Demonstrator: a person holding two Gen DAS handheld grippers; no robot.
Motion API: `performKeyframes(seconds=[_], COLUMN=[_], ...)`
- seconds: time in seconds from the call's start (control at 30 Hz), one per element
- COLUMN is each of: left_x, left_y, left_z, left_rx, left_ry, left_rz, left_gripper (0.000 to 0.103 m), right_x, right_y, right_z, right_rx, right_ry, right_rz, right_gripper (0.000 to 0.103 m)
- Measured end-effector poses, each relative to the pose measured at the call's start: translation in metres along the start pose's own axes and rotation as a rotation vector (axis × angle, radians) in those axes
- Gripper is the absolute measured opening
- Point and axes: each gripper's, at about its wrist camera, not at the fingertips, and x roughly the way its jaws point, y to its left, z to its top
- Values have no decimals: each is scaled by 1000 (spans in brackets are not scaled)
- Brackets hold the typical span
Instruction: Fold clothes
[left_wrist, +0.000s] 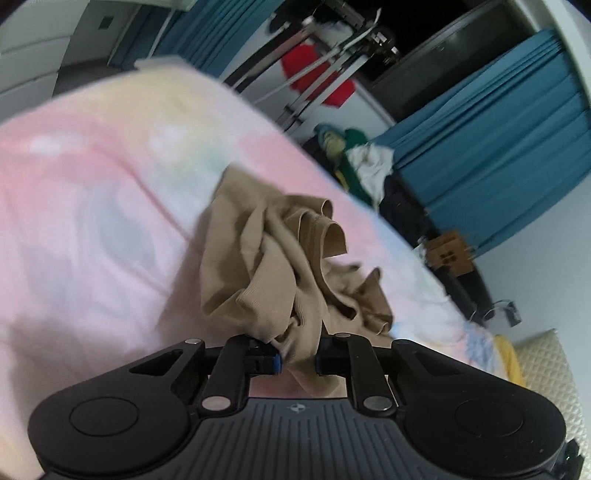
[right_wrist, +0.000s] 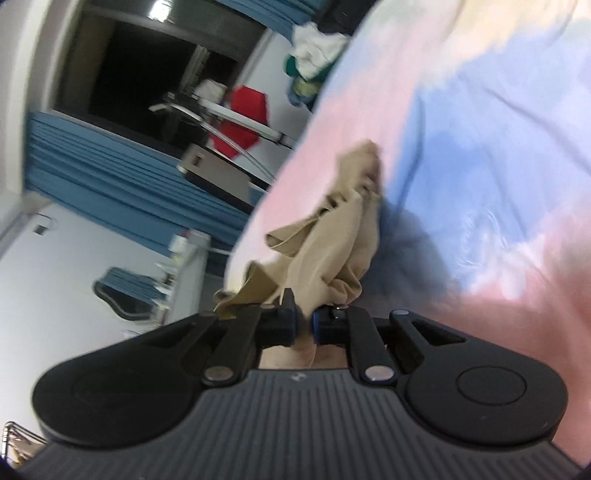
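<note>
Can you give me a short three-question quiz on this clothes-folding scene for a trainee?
1. True or false: the left gripper has its jaws closed on the crumpled tan ribbed fabric garment.
2. The garment lies on: A) bare wooden floor, B) the pastel pink and blue tie-dye bedspread, C) a metal tray.
3. What does the right gripper hold?

Key: 1 true; 2 B; 3 the same tan garment.

Pastel pink-blue bedsheet (left_wrist: 92, 206) beneath my view. Blue curtains (left_wrist: 498, 162) far right, red cloth (left_wrist: 317, 77) on metal rack (left_wrist: 314, 62), cardboard box (left_wrist: 448, 254) beyond bed edge.
</note>
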Motion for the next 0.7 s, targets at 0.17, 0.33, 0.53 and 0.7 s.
performKeyframes(seconds=[0.17, 0.33, 0.53, 0.7], left_x=[-45, -98, -124, -104], left_y=[-18, -5, 10, -5], left_z=[-15, -56, -78, -47], left_rx=[-1, -70, -163, -161], left_ry=[3, 27, 35, 21], left_rz=[-16, -32, -55, -48], left_gripper=[15, 15, 15, 15], right_x=[-36, -85, -108, -87], right_y=[9, -2, -10, 6], right_z=[-6, -40, -58, -36], right_rx=[-15, -30, 7, 48], right_ry=[1, 44, 72, 54], right_rz=[-3, -17, -12, -7], right_gripper=[11, 11, 11, 12])
